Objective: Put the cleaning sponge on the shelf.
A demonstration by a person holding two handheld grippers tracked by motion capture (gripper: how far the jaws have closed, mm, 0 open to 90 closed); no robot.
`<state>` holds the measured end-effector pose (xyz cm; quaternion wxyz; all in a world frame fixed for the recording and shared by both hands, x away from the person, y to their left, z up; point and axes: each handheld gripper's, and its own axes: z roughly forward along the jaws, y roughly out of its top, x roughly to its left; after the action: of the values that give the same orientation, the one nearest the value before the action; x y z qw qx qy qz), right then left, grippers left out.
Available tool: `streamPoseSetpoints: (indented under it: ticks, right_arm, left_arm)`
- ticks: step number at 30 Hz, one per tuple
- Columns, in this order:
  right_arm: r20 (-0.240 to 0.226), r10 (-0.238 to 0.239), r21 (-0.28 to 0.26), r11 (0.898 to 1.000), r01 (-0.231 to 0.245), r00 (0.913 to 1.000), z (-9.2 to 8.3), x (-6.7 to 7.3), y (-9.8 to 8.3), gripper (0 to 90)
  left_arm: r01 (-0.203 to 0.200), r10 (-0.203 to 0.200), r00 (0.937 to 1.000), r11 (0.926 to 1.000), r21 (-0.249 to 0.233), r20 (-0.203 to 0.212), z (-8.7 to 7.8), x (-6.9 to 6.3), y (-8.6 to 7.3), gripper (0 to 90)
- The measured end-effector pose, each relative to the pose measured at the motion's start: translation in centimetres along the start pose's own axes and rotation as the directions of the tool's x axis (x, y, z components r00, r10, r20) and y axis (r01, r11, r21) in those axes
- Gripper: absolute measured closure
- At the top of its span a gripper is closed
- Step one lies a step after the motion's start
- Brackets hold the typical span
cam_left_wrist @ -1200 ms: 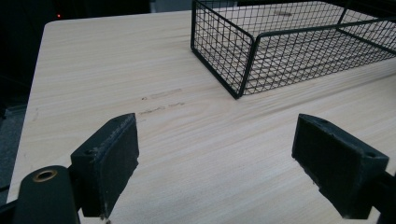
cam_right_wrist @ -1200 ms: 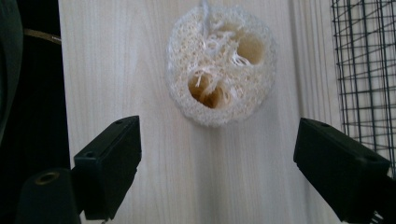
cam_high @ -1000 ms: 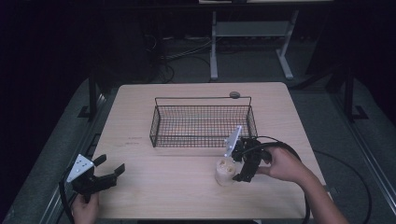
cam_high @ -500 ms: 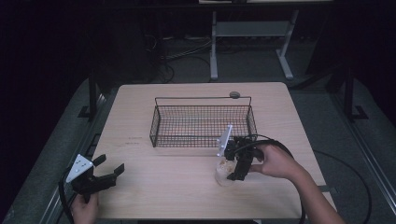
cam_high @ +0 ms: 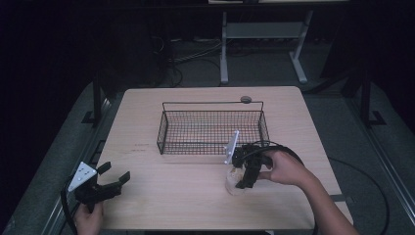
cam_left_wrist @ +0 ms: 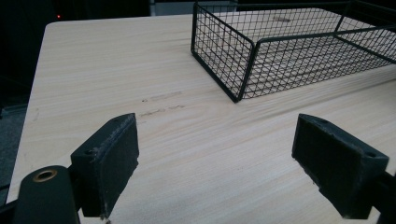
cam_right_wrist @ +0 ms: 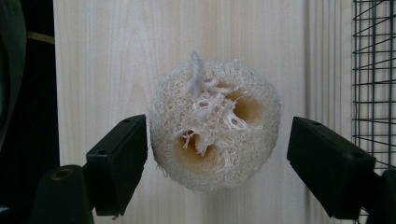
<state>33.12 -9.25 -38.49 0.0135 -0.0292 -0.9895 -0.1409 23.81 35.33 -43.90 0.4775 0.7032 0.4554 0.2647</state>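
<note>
A pale, round loofah sponge (cam_right_wrist: 215, 126) lies on the wooden table (cam_high: 171, 196), in front of the wire basket's right end. My right gripper (cam_right_wrist: 224, 158) points down over it and is open, one jaw on each side. The left pad (cam_right_wrist: 119, 161) is at the sponge's edge and the right pad (cam_right_wrist: 327, 163) stands clear of it. In the high view the right gripper (cam_high: 243, 177) covers much of the sponge (cam_high: 232, 185). My left gripper (cam_high: 115, 172) rests open at the table's front left corner, and nothing lies between its pads (cam_left_wrist: 112, 163).
A black wire basket (cam_high: 210, 103) stands in the middle of the table, its near corner (cam_left_wrist: 243, 70) ahead of the left gripper and its mesh (cam_right_wrist: 373, 70) just right of the sponge. A small dark disc (cam_high: 245, 99) lies behind the basket.
The right gripper has moved left and come down over the sponge, so its jaws now stand on either side of it. The left gripper has stayed put.
</note>
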Motion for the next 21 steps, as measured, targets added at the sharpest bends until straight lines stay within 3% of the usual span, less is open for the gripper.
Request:
streamPoseSetpoints:
  ticks: [10,21]
  right_arm:
    - [-0.025,-0.004,0.025,1.0,0.004,0.9997,0.49,-0.12,0.1,27.3]
    - [-0.03,-0.003,0.025,1.0,0.004,0.9995,0.44,-0.08,0.12,28.4]
  left_arm:
    - [0.003,-0.003,1.0,1.0,0.0,-0.003,-0.03,0.06,-0.02,13.9]
    - [0.004,-0.004,1.0,1.0,-0.002,-0.005,-0.1,0.13,-0.02,13.9]
